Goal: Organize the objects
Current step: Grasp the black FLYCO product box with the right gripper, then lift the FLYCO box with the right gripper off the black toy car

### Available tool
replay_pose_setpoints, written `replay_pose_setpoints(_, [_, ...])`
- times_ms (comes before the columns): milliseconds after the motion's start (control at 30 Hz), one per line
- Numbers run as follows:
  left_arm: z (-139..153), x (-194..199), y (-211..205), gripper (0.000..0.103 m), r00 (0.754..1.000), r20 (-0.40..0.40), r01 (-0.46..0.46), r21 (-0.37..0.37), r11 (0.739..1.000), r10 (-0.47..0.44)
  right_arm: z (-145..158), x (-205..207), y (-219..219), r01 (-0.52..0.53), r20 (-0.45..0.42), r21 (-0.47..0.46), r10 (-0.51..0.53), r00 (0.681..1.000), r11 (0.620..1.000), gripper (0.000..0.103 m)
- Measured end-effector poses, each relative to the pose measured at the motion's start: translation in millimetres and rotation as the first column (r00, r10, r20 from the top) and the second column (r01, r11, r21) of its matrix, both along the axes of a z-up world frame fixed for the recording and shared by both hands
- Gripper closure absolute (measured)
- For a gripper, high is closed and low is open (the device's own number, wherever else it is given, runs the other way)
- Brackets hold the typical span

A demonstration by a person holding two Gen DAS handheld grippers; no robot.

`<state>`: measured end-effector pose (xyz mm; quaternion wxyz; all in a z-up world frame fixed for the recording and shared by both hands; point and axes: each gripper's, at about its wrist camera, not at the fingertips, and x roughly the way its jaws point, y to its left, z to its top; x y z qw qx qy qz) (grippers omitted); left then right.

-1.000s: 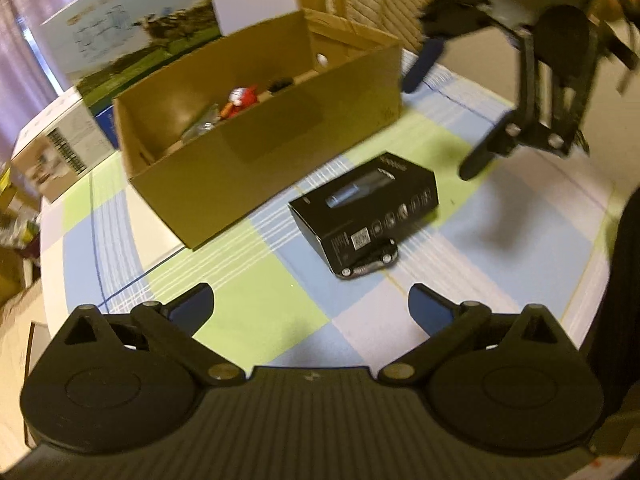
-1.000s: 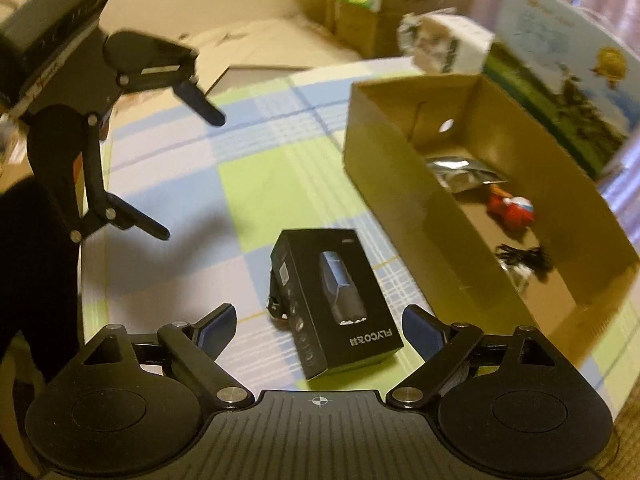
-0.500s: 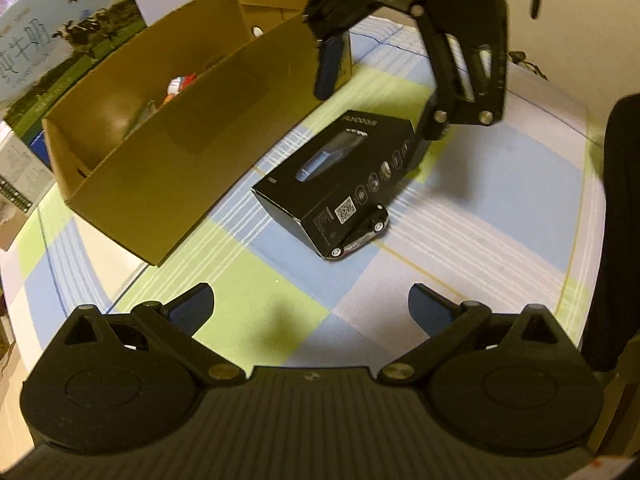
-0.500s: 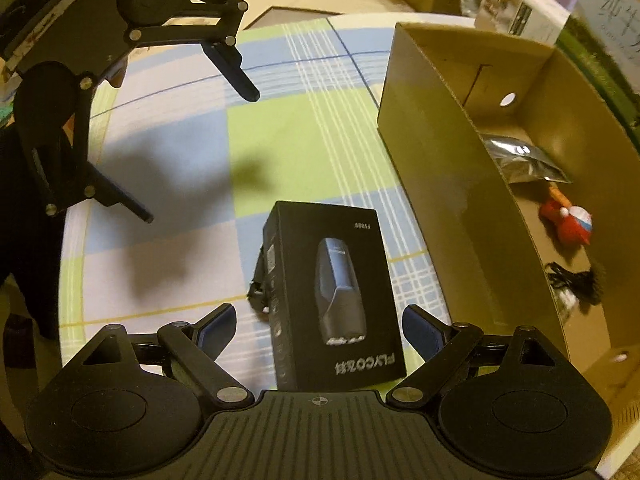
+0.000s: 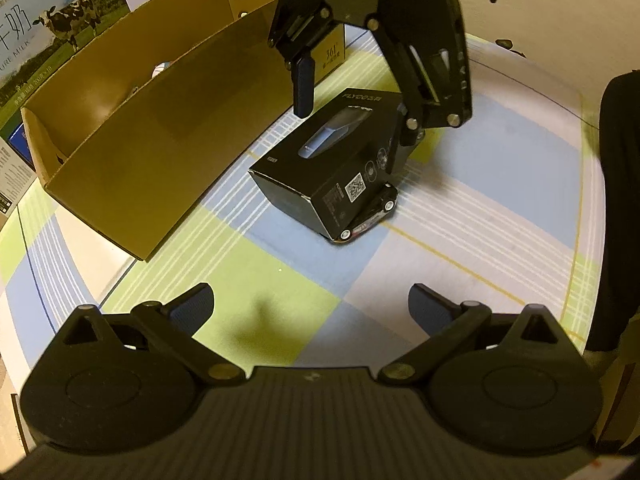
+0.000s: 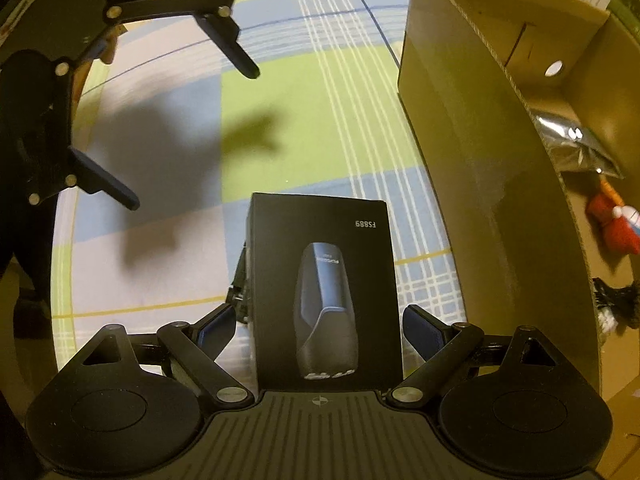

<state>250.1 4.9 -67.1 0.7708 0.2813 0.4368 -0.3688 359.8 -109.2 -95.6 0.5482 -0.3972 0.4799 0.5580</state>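
Jaws of right gripper [image 6: 318,326] wide around black "FLYCO" FS889 box [image 6: 324,280].

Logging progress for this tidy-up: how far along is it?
Done: a foil pouch and red toy already lie in the cardboard box. In hand: the right gripper, jaws open, straddles the black product box. Left: gripping it and boxing it; the left gripper is idle.

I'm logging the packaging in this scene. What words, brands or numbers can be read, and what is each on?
"FLYCO": top of the black cardboard product box.
"FS889": the same box, seen upside down.
"361°": small yellow box behind the right tool.
"MILK": cow-printed milk carton.
Too small to read: the black box's side print and QR label.
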Motion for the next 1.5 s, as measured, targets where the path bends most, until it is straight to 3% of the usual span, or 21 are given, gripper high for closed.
replay_pose_setpoints(367, [-4, 2, 4, 0.001, 1.000, -0.016, -0.003, -0.038, 0.999, 0.002, -16, 2, 7, 0.005, -0.045, -0.038, -0.007, 0.999, 0.999, 0.015])
replay_pose_setpoints(633, [-4, 2, 3, 0.001, 1.000, -0.021, -0.013, -0.050, 0.999, 0.012, -13, 4, 4, 0.060, -0.088, -0.050, -0.064, 0.994, 0.997, 0.021])
replay_pose_setpoints(833, [-1, -1, 1, 0.001, 0.998, -0.041, -0.059, -0.085, 0.995, 0.055, -2, -6, -14, 0.209, 0.007, -0.023, -0.209, 0.978, 0.978, 0.021])
replay_pose_setpoints(1033, [0, -7, -9, 0.001, 0.989, -0.062, -0.140, -0.120, 0.983, 0.133, 14, -20, -56, 0.473, 0.064, 0.080, -0.479, 0.876, 0.877, 0.021])
replay_pose_setpoints(1267, [-6, -9, -21, 0.001, 0.961, -0.092, -0.275, -0.177, 0.945, 0.262, 26, -46, -104, 0.735, 0.139, 0.195, -0.760, 0.635, 0.649, 0.021])
replay_pose_setpoints(1500, [-15, -4, -28, 0.002, 0.933, -0.128, -0.357, -0.219, 0.908, 0.336, 30, -80, -124, 0.850, 0.131, 0.254, -0.887, 0.443, 0.462, 0.021])
